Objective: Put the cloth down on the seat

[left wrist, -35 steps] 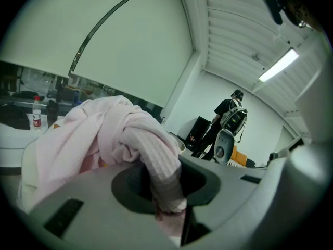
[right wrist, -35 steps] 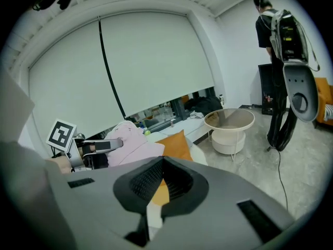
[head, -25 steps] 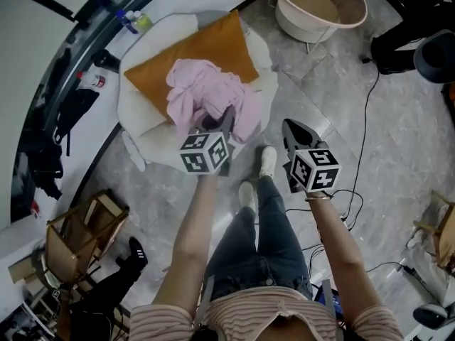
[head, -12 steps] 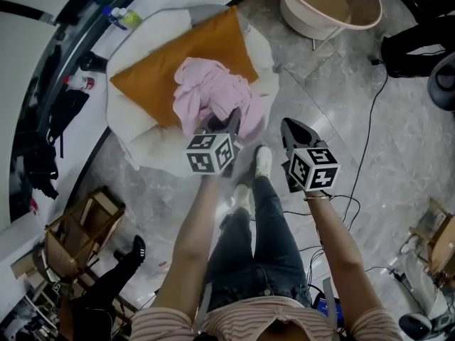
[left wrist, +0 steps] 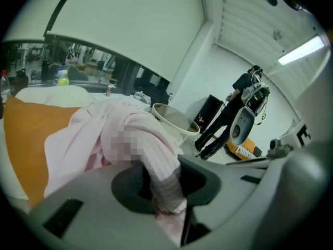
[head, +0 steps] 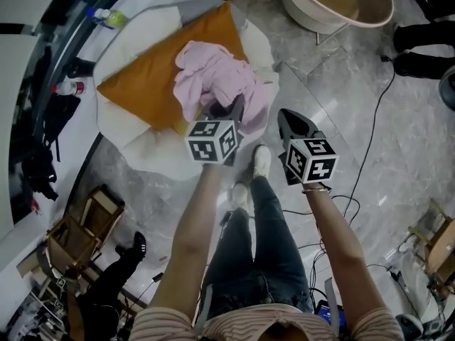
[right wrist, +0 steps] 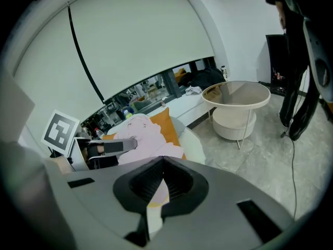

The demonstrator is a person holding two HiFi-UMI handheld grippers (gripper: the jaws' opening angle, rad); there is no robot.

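Head view: the pink cloth (head: 217,77) lies heaped on the orange cushion (head: 142,84) of the seat (head: 153,158), hardly moved in the last second. Left gripper view: the left gripper (left wrist: 166,189) still pinches a fold, so letting go likely remains. Right gripper view: the right gripper (right wrist: 155,194), jaws nearly together, holds nothing.

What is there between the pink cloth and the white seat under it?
An orange cushion. Most of the pink cloth lies on it, and the cushion rests on the white seat. The head view shows this best.
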